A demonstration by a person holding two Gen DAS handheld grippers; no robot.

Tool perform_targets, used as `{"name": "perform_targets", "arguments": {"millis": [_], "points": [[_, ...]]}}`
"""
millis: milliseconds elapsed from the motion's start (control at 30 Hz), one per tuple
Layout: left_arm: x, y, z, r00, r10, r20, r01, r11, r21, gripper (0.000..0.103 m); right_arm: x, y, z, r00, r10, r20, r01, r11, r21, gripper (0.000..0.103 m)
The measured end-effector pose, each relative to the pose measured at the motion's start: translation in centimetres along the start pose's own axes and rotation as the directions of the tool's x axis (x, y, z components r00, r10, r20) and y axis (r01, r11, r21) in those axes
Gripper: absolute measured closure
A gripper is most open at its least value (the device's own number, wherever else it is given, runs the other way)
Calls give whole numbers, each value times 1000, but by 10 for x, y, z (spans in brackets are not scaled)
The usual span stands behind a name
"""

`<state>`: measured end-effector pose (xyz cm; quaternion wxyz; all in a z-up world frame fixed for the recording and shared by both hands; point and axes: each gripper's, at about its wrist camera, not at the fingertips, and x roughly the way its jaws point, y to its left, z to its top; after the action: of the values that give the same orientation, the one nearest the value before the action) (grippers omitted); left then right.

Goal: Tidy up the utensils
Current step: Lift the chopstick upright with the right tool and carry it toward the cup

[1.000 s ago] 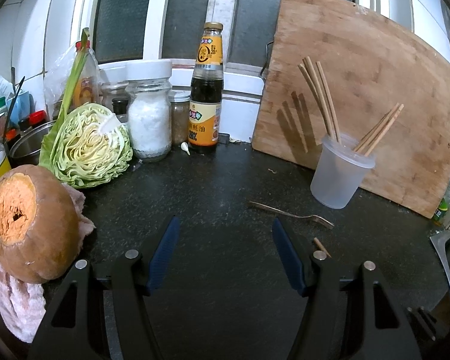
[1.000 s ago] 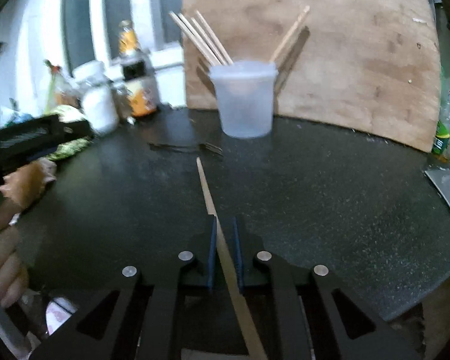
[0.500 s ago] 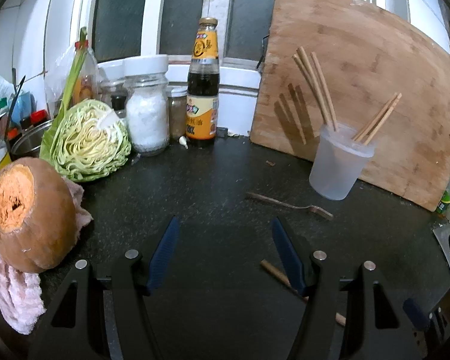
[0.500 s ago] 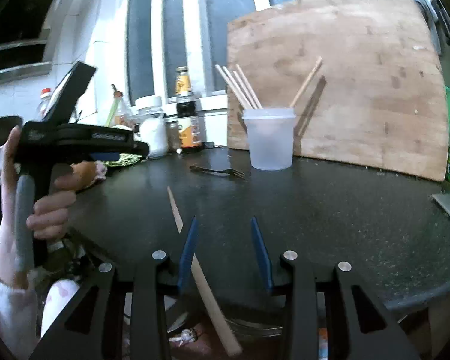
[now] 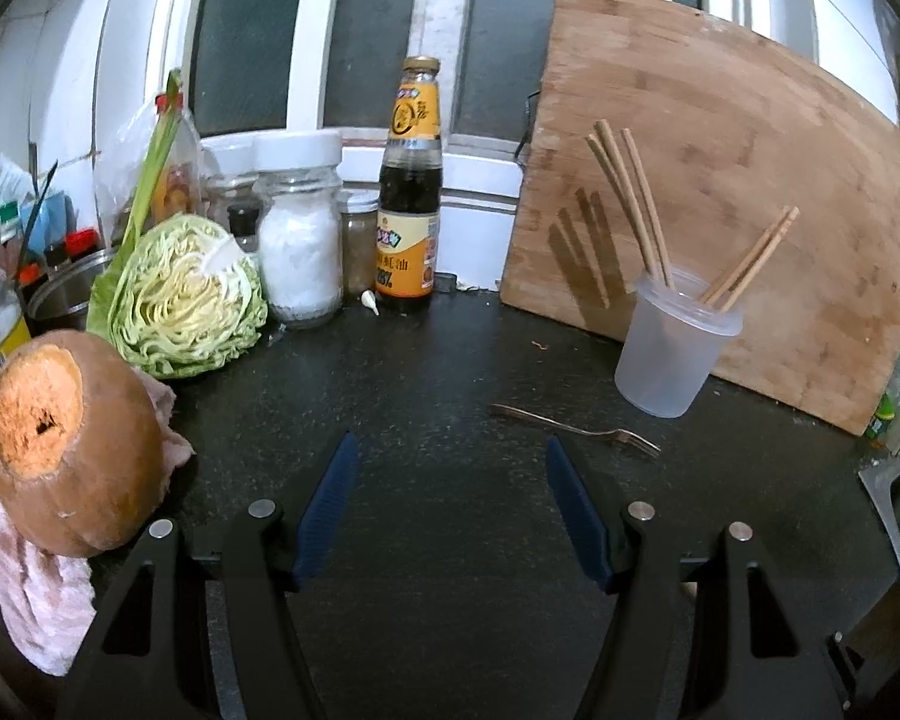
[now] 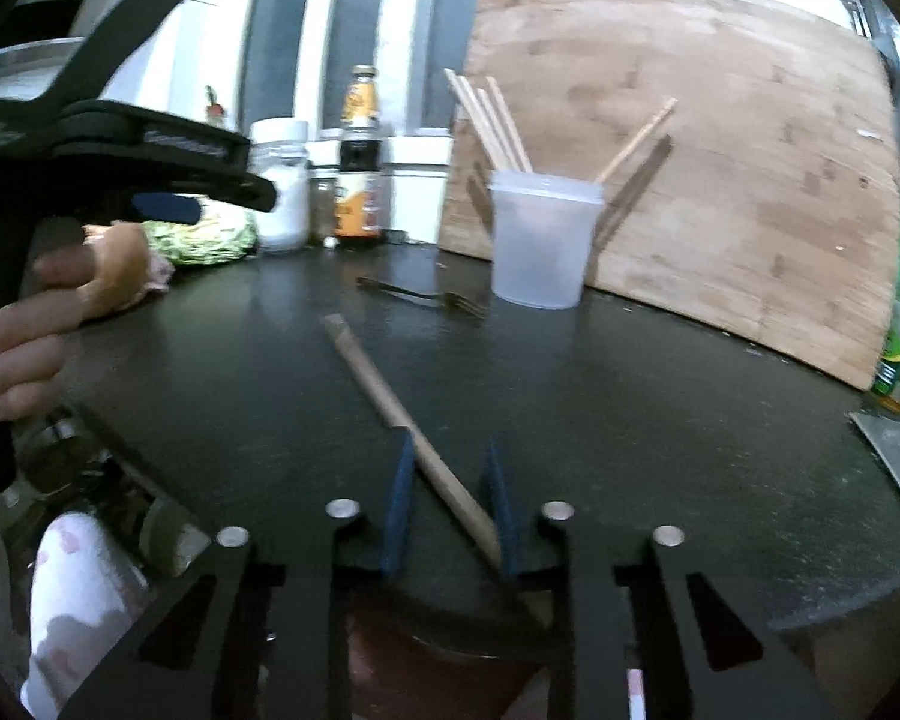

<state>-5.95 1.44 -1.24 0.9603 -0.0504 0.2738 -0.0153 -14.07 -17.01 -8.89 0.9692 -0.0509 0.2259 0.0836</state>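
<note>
A clear plastic cup (image 5: 675,348) holding several wooden chopsticks (image 5: 630,204) stands before a leaning cutting board; it also shows in the right wrist view (image 6: 540,240). A metal fork (image 5: 576,430) lies flat on the dark counter, also in the right wrist view (image 6: 423,295). One loose chopstick (image 6: 390,402) lies on the counter, running between my right gripper's (image 6: 450,450) parted fingers, not clamped. My left gripper (image 5: 450,450) is open and empty, hovering short of the fork.
A wooden cutting board (image 5: 750,192) leans on the back wall. A sauce bottle (image 5: 408,192), jars (image 5: 300,228), half a cabbage (image 5: 180,294) and a cut squash (image 5: 66,438) on a pink cloth crowd the left. A sink edge (image 5: 894,498) is at right.
My right gripper opened and let go of the chopstick, which now lies on the counter between its fingers. The left gripper stayed open and shifted slightly.
</note>
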Motion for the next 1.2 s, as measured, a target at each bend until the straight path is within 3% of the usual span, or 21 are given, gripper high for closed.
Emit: {"name": "perform_targets", "arguments": {"millis": [100, 233, 467, 667, 733, 967, 1100, 1200], "points": [[4, 2, -1, 1000, -17, -12, 16, 1000, -13, 39, 2, 3, 2, 999, -33, -4, 33, 999, 5, 90], [0, -4, -3, 1000, -1, 12, 0, 1000, 26, 39, -6, 6, -2, 999, 30, 34, -30, 1000, -2, 90], [5, -6, -6, 1000, 1, -2, -1, 1000, 27, 38, -13, 3, -12, 996, 55, 69, -56, 998, 10, 85], [4, -12, -8, 1000, 15, 1, -15, 998, 54, 38, -10, 7, -13, 996, 25, 88, -26, 1000, 8, 84], [4, -12, -7, 1000, 29, -2, -29, 998, 62, 38, -10, 8, -12, 996, 22, 89, -22, 1000, 7, 95], [15, -15, 18, 997, 48, -61, -41, 993, 112, 35, -20, -12, 8, 991, -3, 133, -9, 995, 97, 95], [25, -39, 39, 998, 30, -54, -10, 943, 333, 31, -36, -38, 36, 985, 9, 174, -39, 984, 172, 95], [49, -69, 40, 992, 35, -118, 35, 840, 541, 31, -40, -56, 58, 985, 13, 172, -48, 979, 196, 95]]}}
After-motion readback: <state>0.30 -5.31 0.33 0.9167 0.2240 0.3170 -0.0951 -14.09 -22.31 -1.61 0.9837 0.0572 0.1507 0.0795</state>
